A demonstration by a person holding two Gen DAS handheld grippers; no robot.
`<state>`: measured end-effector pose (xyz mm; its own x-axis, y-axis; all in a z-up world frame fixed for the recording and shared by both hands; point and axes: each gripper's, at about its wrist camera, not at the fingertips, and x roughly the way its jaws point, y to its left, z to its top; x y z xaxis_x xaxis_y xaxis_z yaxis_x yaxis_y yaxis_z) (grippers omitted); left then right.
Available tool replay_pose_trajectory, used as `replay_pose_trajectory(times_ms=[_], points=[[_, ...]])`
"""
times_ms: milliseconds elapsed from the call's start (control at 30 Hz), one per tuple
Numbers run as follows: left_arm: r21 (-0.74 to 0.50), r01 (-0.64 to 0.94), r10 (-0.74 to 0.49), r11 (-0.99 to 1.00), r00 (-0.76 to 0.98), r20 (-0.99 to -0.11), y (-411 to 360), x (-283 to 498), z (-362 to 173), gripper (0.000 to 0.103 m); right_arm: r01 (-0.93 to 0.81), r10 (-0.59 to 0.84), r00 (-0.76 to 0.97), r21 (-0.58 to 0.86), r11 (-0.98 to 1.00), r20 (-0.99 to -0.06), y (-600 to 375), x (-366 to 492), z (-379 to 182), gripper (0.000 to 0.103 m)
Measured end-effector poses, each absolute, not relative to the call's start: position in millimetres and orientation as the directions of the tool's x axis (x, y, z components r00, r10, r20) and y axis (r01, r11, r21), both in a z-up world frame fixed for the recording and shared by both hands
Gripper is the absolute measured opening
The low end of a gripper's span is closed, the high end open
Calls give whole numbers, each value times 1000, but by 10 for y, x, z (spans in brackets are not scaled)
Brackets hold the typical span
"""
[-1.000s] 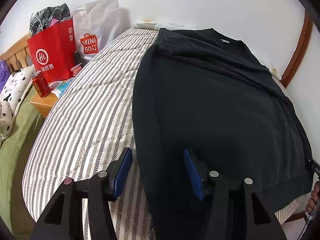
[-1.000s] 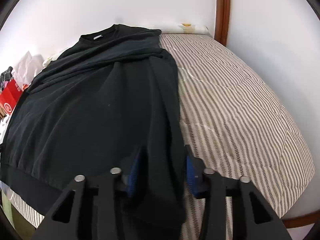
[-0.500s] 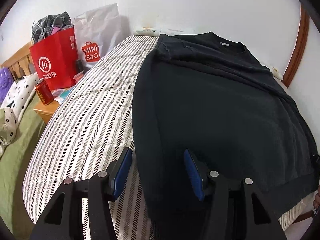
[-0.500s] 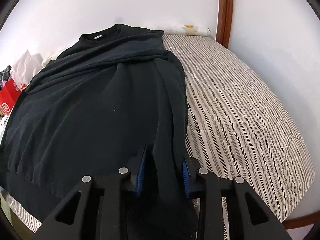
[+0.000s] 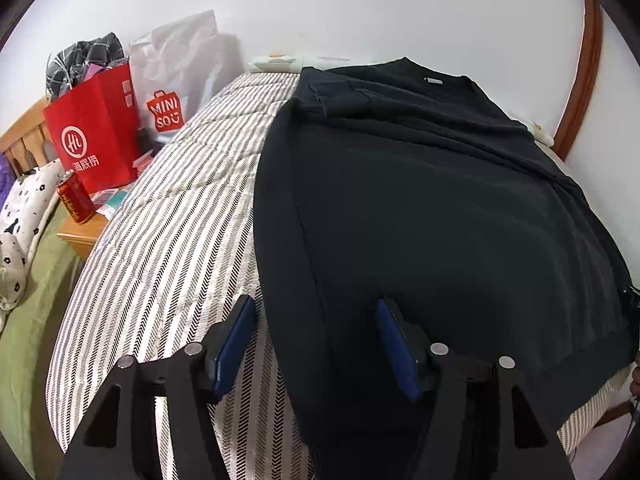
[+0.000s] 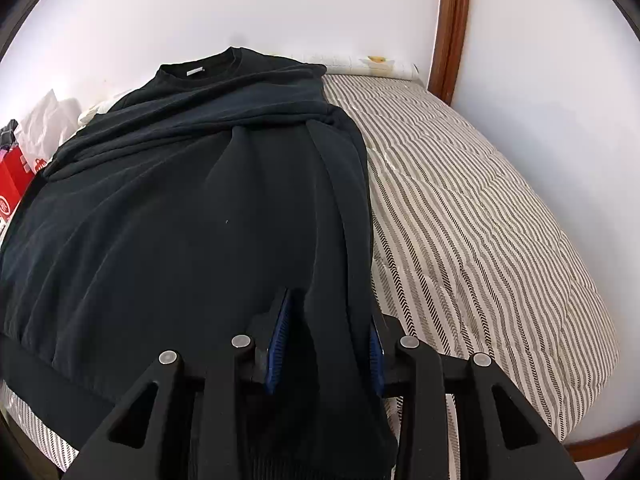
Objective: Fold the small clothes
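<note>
A black sweatshirt [image 5: 440,216] lies flat on the striped bed [image 5: 192,216], collar toward the far wall, sleeves folded across its chest. My left gripper [image 5: 314,308] straddles the shirt's left side edge near the hem. Its jaws are opening; the cloth lies between the blue pads [image 5: 236,340], which do not press on it. In the right wrist view the sweatshirt [image 6: 180,220] fills the left half. My right gripper [image 6: 330,312] is shut on the shirt's right side edge, which bunches up between its pads [image 6: 280,336].
A red paper bag [image 5: 96,132], a white MINISO bag [image 5: 176,80] and a red can [image 5: 74,200] crowd a wooden bedside table [image 5: 80,234] to the left. A wooden door frame [image 6: 450,28] stands at the far right corner. Bare striped bedding [image 6: 480,220] lies right of the shirt.
The left gripper's pads have spread wider around the shirt's edge. The right gripper's pads have drawn a little closer on the bunched cloth. Neither hand has shifted much.
</note>
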<state>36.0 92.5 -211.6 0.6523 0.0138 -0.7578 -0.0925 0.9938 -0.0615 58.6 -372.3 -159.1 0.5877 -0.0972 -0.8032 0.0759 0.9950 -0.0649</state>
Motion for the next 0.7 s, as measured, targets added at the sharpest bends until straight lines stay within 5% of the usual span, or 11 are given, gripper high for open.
replay_pose_trajectory(times_ms=[500,567,633,700], points=[[-108,-74,-37,991,634,-773,948,287,-2109,64,81,-52,556,-8,997,-829,-3767,556,-1591,37],[-87,-68,-24,994,632,-775,897,280,-2107,50,86,-53,566,-6,996,-823,-3739,583,-1601,36],[-66,-59,-14,996,628,-778,832,274,-2101,29,60,-30,576,6,998,-817,-3698,606,-1600,13],[-59,-42,-20,997,622,-783,800,289,-2087,8,48,-23,583,7,999,-812,-3664,612,-1593,9]])
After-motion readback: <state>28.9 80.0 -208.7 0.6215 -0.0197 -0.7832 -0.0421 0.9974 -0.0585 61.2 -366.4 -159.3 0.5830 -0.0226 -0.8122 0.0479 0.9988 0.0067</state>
